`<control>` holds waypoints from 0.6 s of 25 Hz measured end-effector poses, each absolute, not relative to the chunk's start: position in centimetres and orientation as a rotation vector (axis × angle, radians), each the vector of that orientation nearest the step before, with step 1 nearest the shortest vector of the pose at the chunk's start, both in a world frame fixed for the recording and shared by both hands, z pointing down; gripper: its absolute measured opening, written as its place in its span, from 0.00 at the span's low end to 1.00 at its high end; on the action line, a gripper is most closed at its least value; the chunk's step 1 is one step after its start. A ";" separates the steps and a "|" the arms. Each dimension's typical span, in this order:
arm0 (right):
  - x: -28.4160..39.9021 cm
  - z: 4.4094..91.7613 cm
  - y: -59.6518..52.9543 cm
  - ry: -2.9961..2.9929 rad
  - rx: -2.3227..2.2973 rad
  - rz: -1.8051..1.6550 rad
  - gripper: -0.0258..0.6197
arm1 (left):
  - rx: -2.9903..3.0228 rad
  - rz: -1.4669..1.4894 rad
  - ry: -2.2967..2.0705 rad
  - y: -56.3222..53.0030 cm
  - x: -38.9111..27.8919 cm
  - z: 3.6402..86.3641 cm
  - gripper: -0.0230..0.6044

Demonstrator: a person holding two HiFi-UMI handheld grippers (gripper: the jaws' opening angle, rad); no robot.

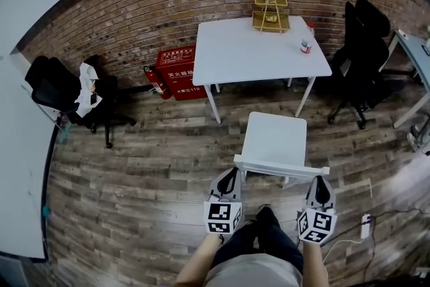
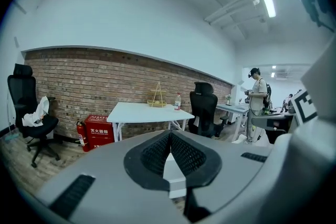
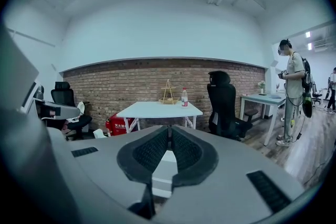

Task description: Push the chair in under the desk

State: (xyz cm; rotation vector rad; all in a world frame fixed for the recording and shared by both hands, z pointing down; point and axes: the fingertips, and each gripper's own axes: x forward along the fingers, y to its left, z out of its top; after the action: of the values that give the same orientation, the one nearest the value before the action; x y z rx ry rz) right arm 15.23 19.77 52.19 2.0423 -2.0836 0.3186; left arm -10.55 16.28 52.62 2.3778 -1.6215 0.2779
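Note:
In the head view a white chair point(image 1: 274, 141) stands on the wood floor, its seat facing the white desk point(image 1: 262, 50) by the brick wall, with a gap of floor between them. Its backrest point(image 1: 281, 168) is nearest me. My left gripper point(image 1: 232, 174) is shut and empty at the backrest's left end. At the right end my right gripper point(image 1: 320, 181) is also shut and empty. I cannot tell whether either tip touches the backrest. Each gripper view shows closed jaws, a sliver of the chair point(image 2: 173, 173) point(image 3: 164, 168) below them, and the desk point(image 2: 147, 111) point(image 3: 160, 109) beyond.
A wire rack point(image 1: 271, 10) and a bottle point(image 1: 306, 45) sit on the desk. A red fire-equipment box point(image 1: 179, 72) stands left of it. Black office chairs stand at the left point(image 1: 64, 94) and right point(image 1: 363, 57). A power strip point(image 1: 366, 226) lies near my right. A person point(image 3: 291, 92) stands far right.

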 end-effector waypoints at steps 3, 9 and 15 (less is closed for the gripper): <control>16.4 52.3 18.8 -2.096 2.021 0.309 0.07 | 2.375 0.286 -1.622 15.4 -10.1 53.0 0.06; 18.5 53.0 17.3 -2.108 1.963 0.295 0.07 | 2.381 0.329 -1.632 14.1 -9.6 53.6 0.06; 21.4 53.9 16.0 -2.099 1.930 0.293 0.07 | 2.362 0.407 -1.651 13.5 -9.5 54.9 0.06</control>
State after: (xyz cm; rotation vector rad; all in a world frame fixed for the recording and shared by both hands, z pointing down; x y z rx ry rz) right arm 21.40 16.02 53.91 1.9296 -2.0994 0.2926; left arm -9.55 13.48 54.92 2.3620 -1.6509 0.4072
